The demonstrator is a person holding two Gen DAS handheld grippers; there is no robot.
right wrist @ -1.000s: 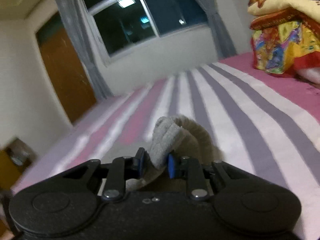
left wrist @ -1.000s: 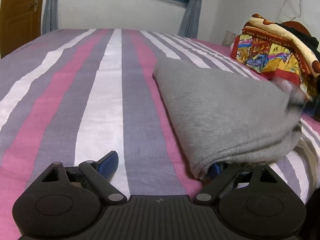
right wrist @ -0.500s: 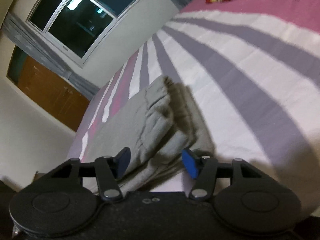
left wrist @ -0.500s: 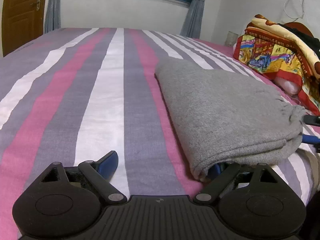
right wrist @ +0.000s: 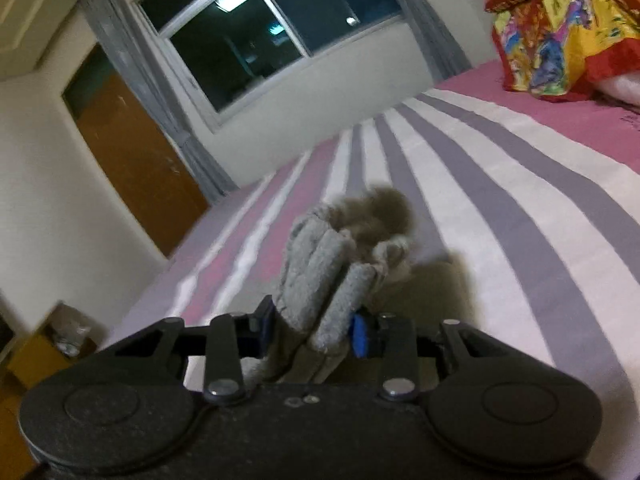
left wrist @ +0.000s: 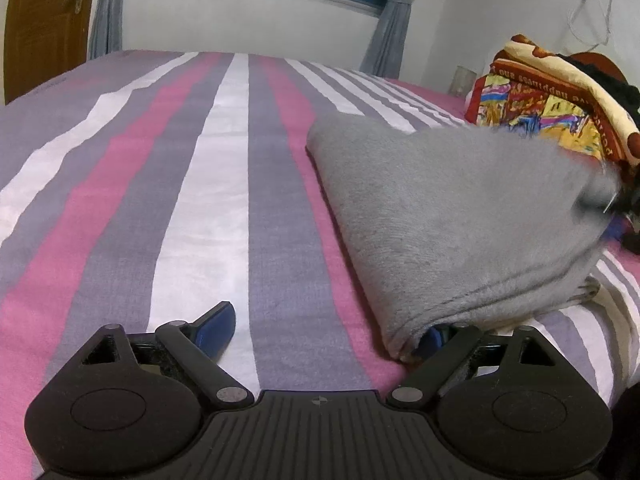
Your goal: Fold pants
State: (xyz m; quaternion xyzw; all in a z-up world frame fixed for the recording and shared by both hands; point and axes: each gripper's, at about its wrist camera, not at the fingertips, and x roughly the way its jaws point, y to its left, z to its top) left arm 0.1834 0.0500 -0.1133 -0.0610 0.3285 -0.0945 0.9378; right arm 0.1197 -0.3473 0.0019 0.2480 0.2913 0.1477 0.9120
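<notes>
Folded grey fleece pants (right wrist: 332,280) are clamped by just-closing right gripper (right wrist: 312,330) jaws; left gripper (left wrist: 324,326) jaws spread wide on striped bed (left wrist: 200,200).

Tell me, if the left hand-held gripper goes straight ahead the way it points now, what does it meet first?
Probably the striped bedsheet: the left hand-held gripper points slightly downward at it. The folded gray pants lie right of that line, covering its right finger.

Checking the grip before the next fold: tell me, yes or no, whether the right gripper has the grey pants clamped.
Yes, the right gripper has its blue pads pressed against a bunched fold of the grey pants.
</notes>
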